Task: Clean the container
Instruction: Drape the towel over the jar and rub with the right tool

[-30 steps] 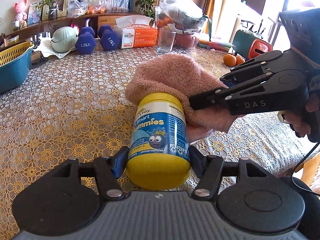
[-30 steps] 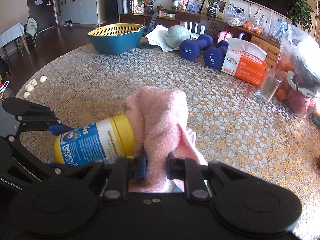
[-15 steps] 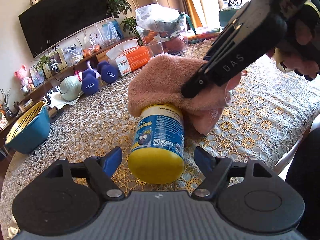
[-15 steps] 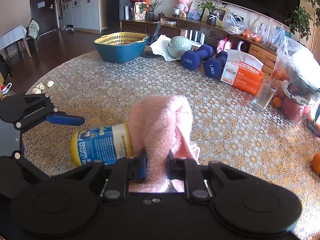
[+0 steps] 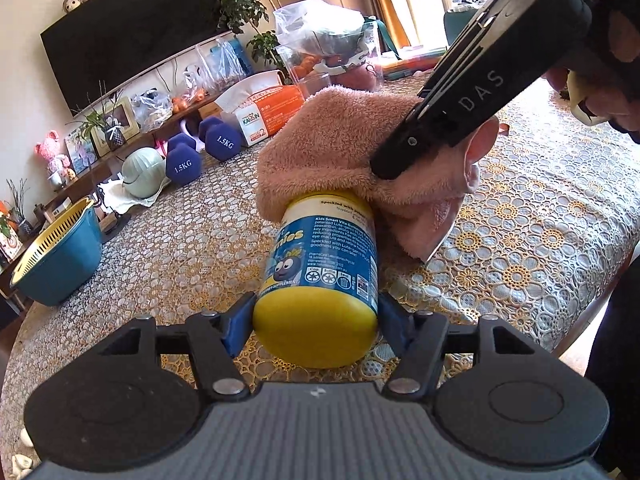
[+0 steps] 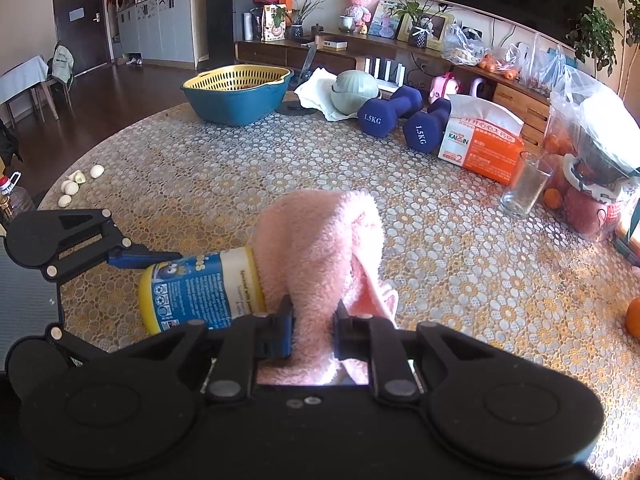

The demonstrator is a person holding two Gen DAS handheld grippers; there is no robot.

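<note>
Left gripper closing, blue pads pressing yellow gummies bottle lying on lace tablecloth. Right gripper pinches pink towel draped over bottle's far end. Only right view shows glass, garlic cloves.

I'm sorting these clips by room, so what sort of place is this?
Most likely a home living and dining room: a wall-mounted television above a low sideboard with framed photos, and a table with a lace tablecloth carrying dumbbells.
</note>
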